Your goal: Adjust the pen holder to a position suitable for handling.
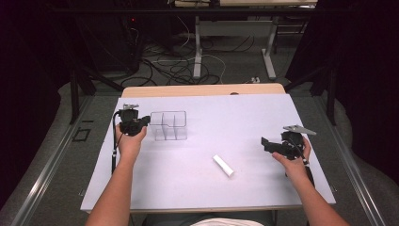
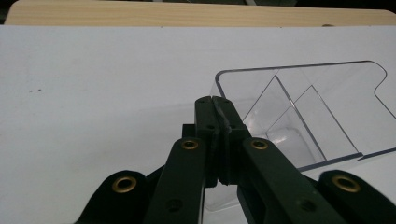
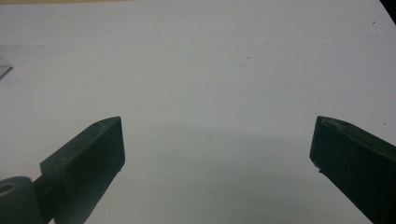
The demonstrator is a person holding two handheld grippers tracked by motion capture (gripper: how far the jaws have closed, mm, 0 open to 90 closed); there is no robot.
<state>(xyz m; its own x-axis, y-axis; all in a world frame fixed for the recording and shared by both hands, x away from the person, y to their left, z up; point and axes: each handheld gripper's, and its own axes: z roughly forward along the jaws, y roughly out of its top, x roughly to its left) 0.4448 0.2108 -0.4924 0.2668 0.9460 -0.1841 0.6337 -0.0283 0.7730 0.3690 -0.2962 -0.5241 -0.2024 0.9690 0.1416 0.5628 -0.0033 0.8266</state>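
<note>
A clear plastic container (image 1: pixel 168 125) with inner dividers stands left of the table's middle; its compartments look empty. My left gripper (image 1: pixel 147 122) is at its left wall, jaws pressed together on the rim of the clear container (image 2: pixel 299 112). The left gripper (image 2: pixel 215 100) has the thin wall running down between its fingers. A white cylinder (image 1: pixel 223 165) lies on its side at the centre front. My right gripper (image 1: pixel 266 143) hovers at the right, to the right of the cylinder and apart from it. In its own view the right gripper (image 3: pixel 217 140) is wide open over bare tabletop.
The white table mat (image 1: pixel 207 188) has a wooden strip (image 1: pixel 202 90) along its far edge. Beyond it are table legs and cables on the floor (image 1: pixel 188 66). A corner of the clear container (image 3: pixel 3 67) shows at the far left of the right gripper view.
</note>
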